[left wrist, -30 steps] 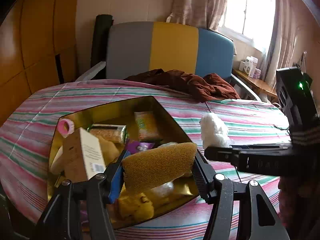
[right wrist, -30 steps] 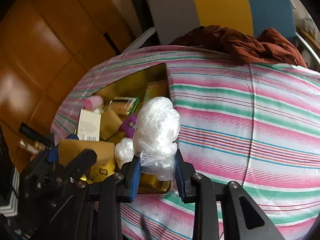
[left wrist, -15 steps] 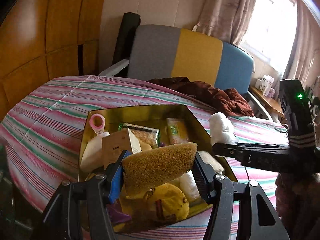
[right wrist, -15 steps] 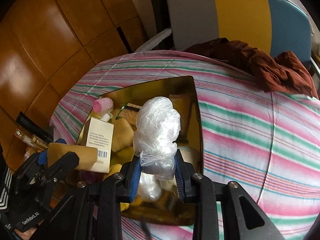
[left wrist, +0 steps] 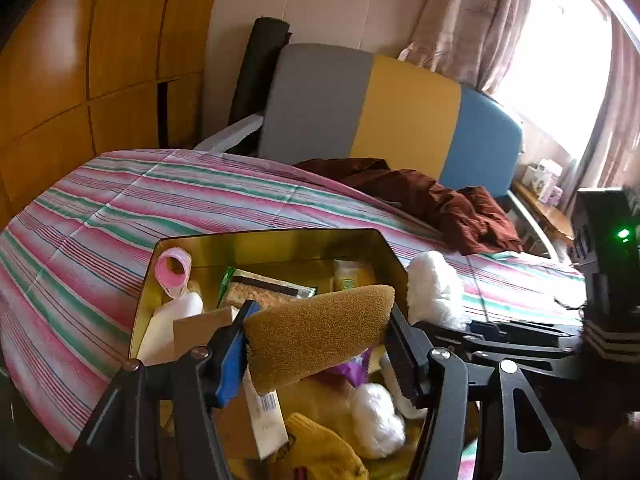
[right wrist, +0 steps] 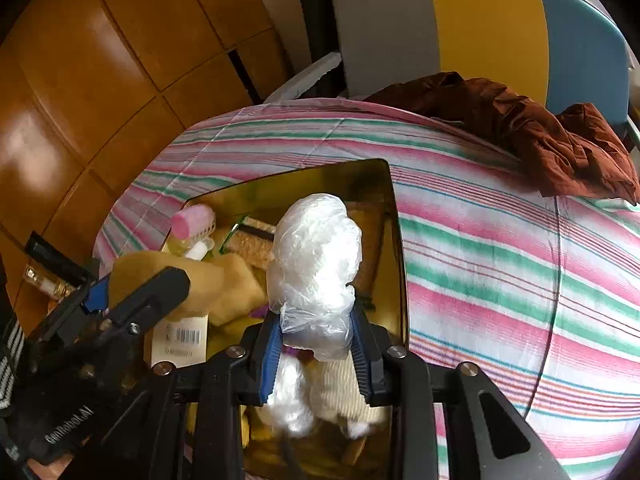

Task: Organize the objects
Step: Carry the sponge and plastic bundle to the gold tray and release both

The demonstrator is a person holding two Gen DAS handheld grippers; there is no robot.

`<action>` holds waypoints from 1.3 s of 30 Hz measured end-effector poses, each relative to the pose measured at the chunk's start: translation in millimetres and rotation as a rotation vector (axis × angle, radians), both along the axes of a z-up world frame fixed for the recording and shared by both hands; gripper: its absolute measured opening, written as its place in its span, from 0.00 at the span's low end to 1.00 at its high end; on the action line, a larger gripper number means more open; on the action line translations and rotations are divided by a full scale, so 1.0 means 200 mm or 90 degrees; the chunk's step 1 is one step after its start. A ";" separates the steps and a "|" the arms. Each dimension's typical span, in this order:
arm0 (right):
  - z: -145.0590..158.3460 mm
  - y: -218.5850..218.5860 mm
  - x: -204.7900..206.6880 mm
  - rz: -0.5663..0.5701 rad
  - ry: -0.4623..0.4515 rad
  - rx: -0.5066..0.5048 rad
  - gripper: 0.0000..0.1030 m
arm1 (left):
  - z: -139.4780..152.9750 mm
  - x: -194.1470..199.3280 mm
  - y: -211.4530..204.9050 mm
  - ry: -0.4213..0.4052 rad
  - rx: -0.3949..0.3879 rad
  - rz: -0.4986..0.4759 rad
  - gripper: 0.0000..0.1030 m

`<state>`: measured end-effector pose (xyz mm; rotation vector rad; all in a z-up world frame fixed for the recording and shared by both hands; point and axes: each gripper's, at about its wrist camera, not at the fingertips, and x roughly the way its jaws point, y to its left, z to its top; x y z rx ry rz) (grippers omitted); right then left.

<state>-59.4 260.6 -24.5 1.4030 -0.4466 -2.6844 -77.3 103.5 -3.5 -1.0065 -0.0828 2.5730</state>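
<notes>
My left gripper [left wrist: 316,344] is shut on a brown sponge [left wrist: 320,332] and holds it above the gold tin [left wrist: 272,242]. My right gripper [right wrist: 314,350] is shut on a white crumpled plastic bag [right wrist: 316,260] and holds it over the same tin [right wrist: 394,248], near its right wall. The tin holds several things: a pink roll [left wrist: 173,269], a snack packet [left wrist: 264,290], a barcoded box [right wrist: 180,338], a yellow soft item [left wrist: 320,448], a white plastic wad [left wrist: 376,416]. The bag shows right of the sponge in the left wrist view [left wrist: 434,290]; the left gripper shows at the left of the right wrist view [right wrist: 132,304].
The tin sits on a bed with a pink, green and white striped sheet [right wrist: 500,240]. Brown clothing [right wrist: 520,128] lies at the far side before a grey, yellow and blue headboard [left wrist: 400,116]. Wooden panelling [right wrist: 100,80] stands to the left.
Both grippers have moved over the tin, keeping hold of the sponge and the bag. The bag now hangs above the tin's inside rather than beside it.
</notes>
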 end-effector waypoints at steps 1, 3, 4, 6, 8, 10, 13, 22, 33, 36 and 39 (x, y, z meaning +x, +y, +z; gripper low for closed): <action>-0.01 0.00 -0.03 0.001 -0.002 0.003 0.33 | -0.01 -0.01 0.01 -0.003 -0.001 0.002 0.61; -0.04 0.00 -0.07 0.001 -0.017 0.009 0.39 | -0.03 -0.04 0.01 -0.012 -0.002 0.012 0.64; -0.05 0.00 -0.09 -0.001 -0.023 0.011 0.40 | -0.04 -0.05 0.02 -0.013 -0.004 0.017 0.65; -0.07 0.00 -0.10 -0.003 -0.026 0.011 0.40 | -0.05 -0.06 0.02 -0.013 -0.012 0.021 0.67; -0.08 0.01 -0.09 -0.008 -0.026 0.003 0.40 | -0.05 -0.05 0.01 -0.010 -0.019 0.025 0.71; -0.08 0.01 -0.07 -0.013 -0.025 0.001 0.40 | -0.06 -0.04 0.00 -0.007 -0.024 0.028 0.75; -0.08 0.01 -0.02 -0.021 -0.021 0.002 0.40 | -0.05 -0.02 -0.02 -0.002 -0.026 0.033 0.83; -0.03 -0.01 0.10 -0.052 0.001 0.024 0.40 | 0.00 0.07 -0.05 0.030 -0.035 0.035 0.88; 0.05 -0.11 0.26 -0.084 0.053 0.122 0.47 | 0.08 0.24 -0.13 0.063 -0.048 0.046 0.94; 0.06 -0.16 0.31 -0.089 0.062 0.155 0.52 | 0.07 0.28 -0.16 0.062 -0.055 0.057 0.99; 0.06 -0.19 0.37 -0.093 0.071 0.175 0.55 | 0.06 0.32 -0.19 0.057 -0.056 0.069 1.00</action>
